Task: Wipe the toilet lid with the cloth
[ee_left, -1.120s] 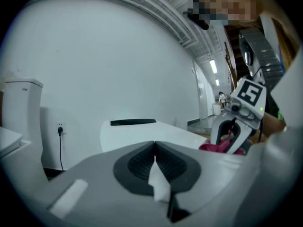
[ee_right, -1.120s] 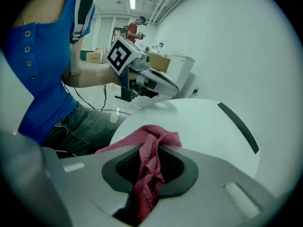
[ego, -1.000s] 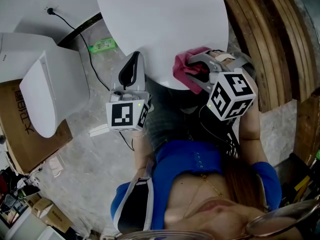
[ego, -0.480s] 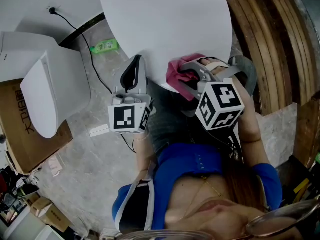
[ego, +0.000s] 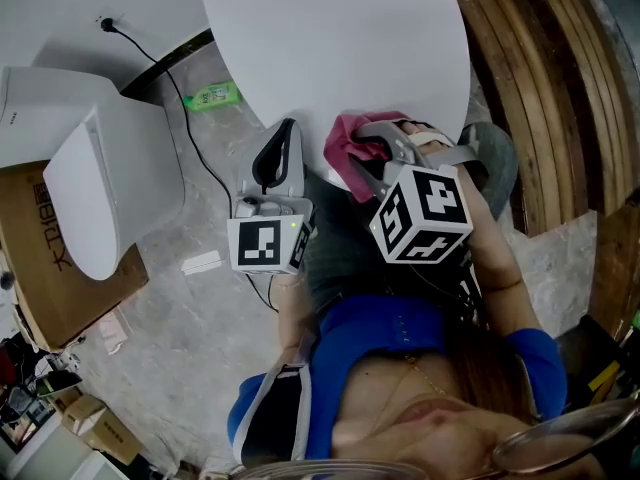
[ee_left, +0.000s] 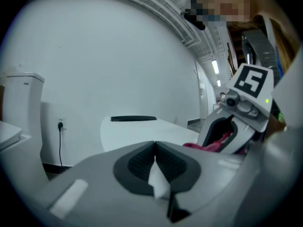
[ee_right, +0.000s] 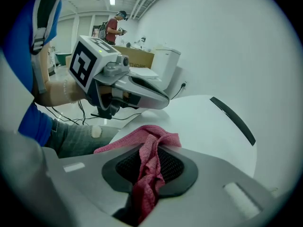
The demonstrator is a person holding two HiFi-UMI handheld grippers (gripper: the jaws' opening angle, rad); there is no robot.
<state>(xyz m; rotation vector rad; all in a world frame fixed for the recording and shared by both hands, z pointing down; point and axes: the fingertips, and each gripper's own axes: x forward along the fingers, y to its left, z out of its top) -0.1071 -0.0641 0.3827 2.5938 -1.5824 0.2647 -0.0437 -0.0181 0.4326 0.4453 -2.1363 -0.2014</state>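
A pink cloth [ego: 344,138] hangs from my right gripper [ego: 366,154], which is shut on it at the near edge of the round white table [ego: 330,48]. In the right gripper view the cloth [ee_right: 152,148] is bunched between the dark pads and spills onto the table [ee_right: 213,126]. My left gripper [ego: 286,132] is beside it on the left, off the table's rim, shut with nothing in it; its pads meet in the left gripper view [ee_left: 155,161]. The white toilet [ego: 105,178] stands well off to the left, its lid down.
A cardboard box [ego: 40,268] sits by the toilet. A black cable [ego: 195,143] runs over the stone floor from a wall socket, past a green bottle [ego: 210,95]. Wooden steps [ego: 560,88] curve round on the right. My knees are under the table's edge.
My right gripper has slid left along the table's edge with the cloth in it. The left gripper has drifted slightly right and toward me.
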